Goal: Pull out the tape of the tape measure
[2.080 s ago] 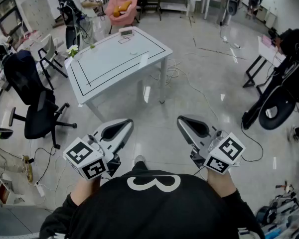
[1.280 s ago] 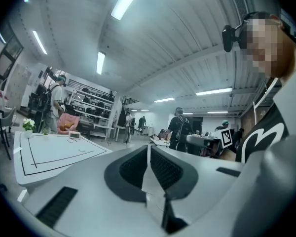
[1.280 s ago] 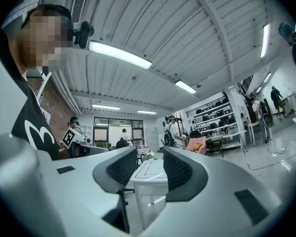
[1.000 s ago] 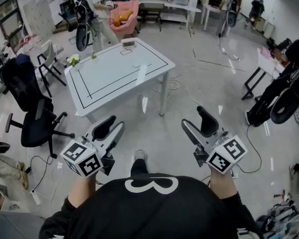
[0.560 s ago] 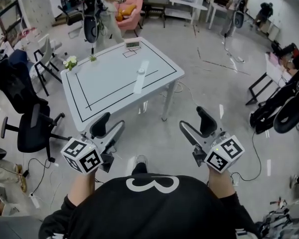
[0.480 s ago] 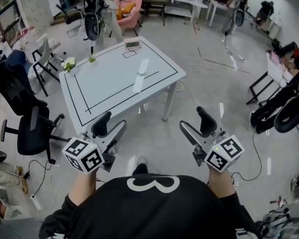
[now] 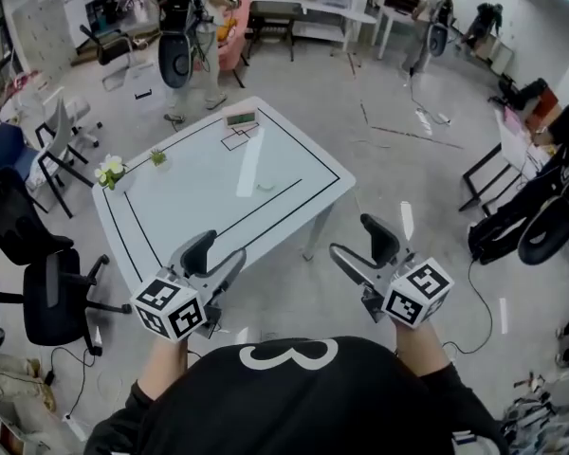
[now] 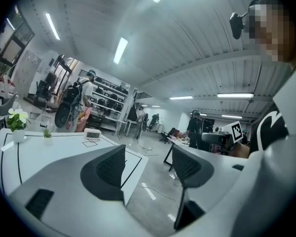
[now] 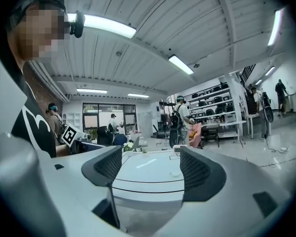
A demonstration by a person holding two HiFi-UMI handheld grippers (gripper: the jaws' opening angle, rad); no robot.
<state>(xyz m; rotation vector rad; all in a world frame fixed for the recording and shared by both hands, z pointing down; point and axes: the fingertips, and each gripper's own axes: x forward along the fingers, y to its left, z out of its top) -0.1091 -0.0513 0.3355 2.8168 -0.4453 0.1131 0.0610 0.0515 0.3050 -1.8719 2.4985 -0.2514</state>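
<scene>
A small pale round thing [image 7: 266,186], probably the tape measure, lies near the middle of the white table [image 7: 171,216] marked with black lines. It also shows small between the jaws in the right gripper view [image 9: 176,174]. My left gripper [image 7: 214,253] is held short of the table's near edge. Its jaws have just been opening and nothing is between them [image 8: 148,166]. My right gripper [image 7: 362,245] hangs over the floor beside the table's near right corner. It is open and empty too [image 9: 150,168], its jaws also having just been opening.
A small clock [image 7: 239,118] and two little potted plants [image 7: 111,171] stand along the table's far side. Black office chairs [image 7: 52,292] are at the left. Black stands and cables [image 7: 541,226] are at the right. People move about at the back [image 7: 194,27].
The table has come much closer in the head view. Both grippers have advanced toward it, and their jaws stand wider apart than before.
</scene>
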